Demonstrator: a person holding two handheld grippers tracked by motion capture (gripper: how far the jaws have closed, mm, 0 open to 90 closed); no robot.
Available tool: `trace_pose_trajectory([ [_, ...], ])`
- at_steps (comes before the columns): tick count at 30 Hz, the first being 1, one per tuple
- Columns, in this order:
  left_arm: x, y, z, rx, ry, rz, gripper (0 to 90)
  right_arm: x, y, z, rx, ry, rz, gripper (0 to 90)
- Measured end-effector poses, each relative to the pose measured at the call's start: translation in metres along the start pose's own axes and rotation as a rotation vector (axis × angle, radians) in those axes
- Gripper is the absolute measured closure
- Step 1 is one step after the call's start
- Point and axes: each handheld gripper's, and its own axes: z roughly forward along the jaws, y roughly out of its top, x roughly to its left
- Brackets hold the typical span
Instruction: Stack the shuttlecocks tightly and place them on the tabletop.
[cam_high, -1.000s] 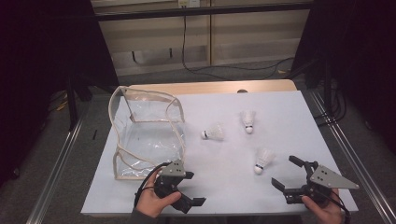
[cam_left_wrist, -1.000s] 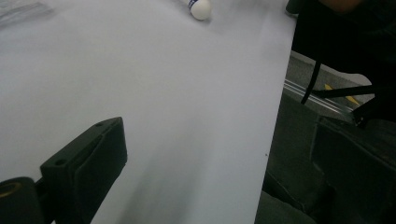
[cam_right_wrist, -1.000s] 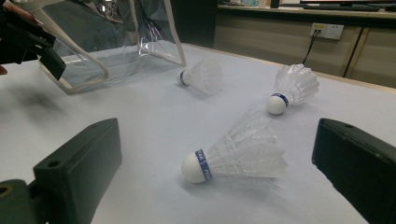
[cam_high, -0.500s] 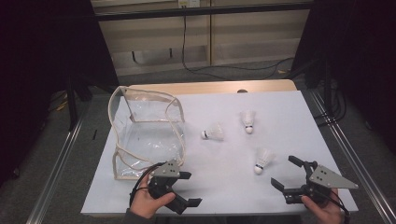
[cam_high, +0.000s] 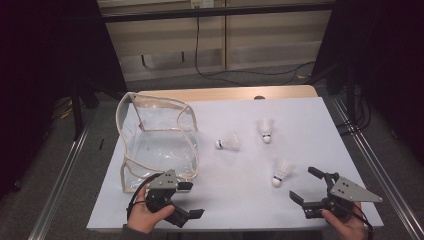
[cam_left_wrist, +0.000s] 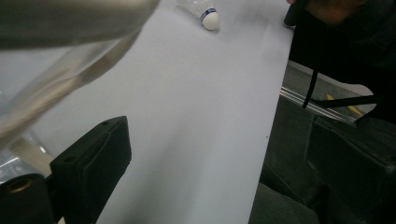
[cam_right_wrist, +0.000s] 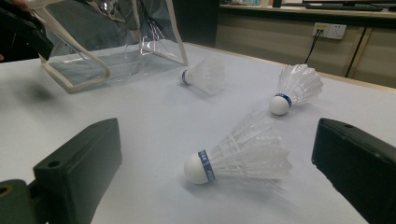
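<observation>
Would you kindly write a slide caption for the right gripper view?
Open right tool faces the nearest shuttlecock on the white table, two more shuttlecocks and a clear bag behind.

A lab-like test room is seen: a white worktop (cam_high: 240, 200) is set inside a metal rail frame (cam_high: 372, 165), with dark curtains (cam_high: 45, 75) hung at both sides. Wooden wall cabinets (cam_high: 260, 35) are seen behind, with a wall socket (cam_right_wrist: 330, 30) and a loose black cable (cam_high: 220, 75) on the floor.

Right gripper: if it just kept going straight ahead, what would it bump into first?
Most likely the nearest shuttlecock, lying on its side between the open jaws of the right gripper; the exact gap is unclear.
</observation>
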Motion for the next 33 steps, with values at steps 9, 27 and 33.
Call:
trace_pose_trajectory([
  [9, 0.007, -0.006, -0.009, -0.010, 0.034, 0.018, 3.5, -0.001, 0.000, 0.000, 0.001, -0.001, 0.000, 1.2],
  [27, 0.016, -0.012, -0.020, -0.037, 0.075, 0.016, 4.5, -0.001, 0.000, 0.001, 0.002, 0.000, -0.002, 1.2],
  [33, 0.017, -0.013, -0.022, -0.032, 0.077, 0.022, 5.1, -0.001, 0.000, 0.001, 0.002, -0.001, -0.001, 1.2],
])
